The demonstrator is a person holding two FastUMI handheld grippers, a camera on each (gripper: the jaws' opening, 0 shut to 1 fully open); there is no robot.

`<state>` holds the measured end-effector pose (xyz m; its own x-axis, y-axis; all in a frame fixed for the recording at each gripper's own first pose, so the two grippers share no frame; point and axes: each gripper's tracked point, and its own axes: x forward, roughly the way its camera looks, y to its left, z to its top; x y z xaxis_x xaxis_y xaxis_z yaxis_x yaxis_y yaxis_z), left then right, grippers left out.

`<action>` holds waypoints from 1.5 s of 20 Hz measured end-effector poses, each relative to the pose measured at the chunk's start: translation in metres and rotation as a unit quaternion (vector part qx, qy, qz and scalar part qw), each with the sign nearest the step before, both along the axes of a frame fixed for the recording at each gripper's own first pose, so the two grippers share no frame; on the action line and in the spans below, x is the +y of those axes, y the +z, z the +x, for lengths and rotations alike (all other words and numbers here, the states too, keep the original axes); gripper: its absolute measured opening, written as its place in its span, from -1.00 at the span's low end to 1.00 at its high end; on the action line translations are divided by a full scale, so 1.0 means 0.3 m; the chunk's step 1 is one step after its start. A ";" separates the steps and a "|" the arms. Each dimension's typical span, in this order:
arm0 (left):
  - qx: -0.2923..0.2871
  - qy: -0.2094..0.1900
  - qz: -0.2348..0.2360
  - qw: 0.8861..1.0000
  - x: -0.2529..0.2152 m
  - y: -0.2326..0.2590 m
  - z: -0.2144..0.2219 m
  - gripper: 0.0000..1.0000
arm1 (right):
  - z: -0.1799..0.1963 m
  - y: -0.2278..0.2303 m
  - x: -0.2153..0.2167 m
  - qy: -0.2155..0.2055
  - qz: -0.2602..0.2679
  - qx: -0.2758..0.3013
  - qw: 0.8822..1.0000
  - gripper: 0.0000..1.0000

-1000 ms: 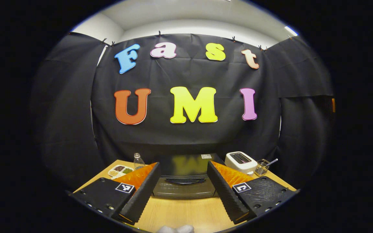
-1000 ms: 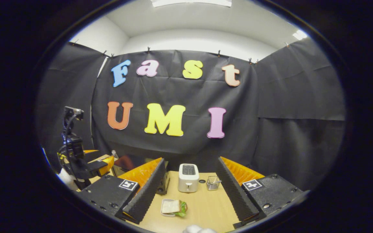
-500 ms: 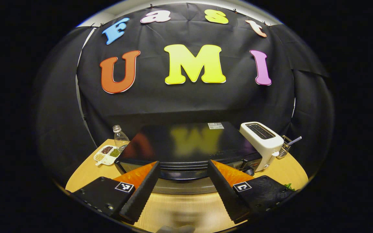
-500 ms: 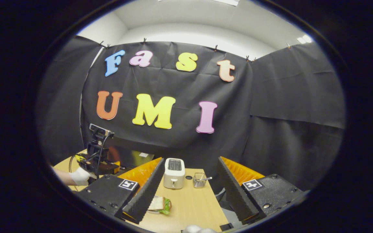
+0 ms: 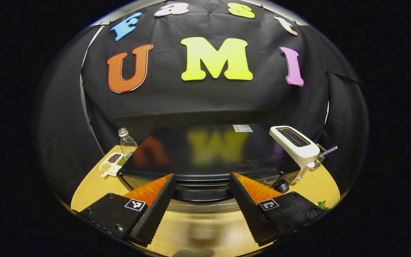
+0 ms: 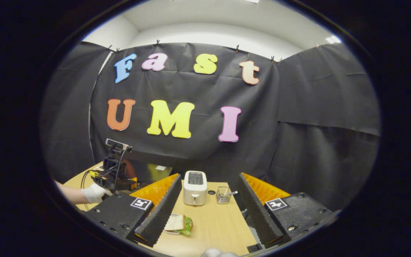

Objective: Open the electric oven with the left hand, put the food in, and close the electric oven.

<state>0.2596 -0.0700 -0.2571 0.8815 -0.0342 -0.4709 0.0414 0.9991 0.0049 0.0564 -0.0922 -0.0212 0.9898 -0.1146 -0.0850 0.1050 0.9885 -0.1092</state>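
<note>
Closer to oven [image 5: 205,153] now; left claw [image 5: 201,185] wide open, empty, at door handle [image 5: 202,194].

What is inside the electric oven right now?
Cannot be seen: the electric oven has its door shut, dark top facing the camera. The sandwich lies outside on the table.

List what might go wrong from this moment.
The left gripper is open, straddling the oven's door handle; closing off-centre could let it slip. The toaster stands close beside the oven and might get bumped. The sandwich lies partly under one finger of the right gripper, risking a crush.
</note>
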 end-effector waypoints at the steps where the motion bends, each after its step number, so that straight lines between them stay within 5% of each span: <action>1: 0.001 -0.001 0.001 1.000 0.001 -0.004 -0.008 0.98 | -0.001 0.003 -0.004 -0.002 0.000 -0.001 1.000 1.00; 13: 0.019 -0.009 -0.005 1.000 -0.003 -0.053 -0.235 0.98 | -0.081 -0.037 0.046 0.008 -0.007 0.004 1.000 1.00; 30: 0.136 -0.009 -0.029 0.990 0.000 -0.398 -0.569 0.96 | -0.196 -0.182 0.006 -0.007 -0.016 0.033 0.999 1.00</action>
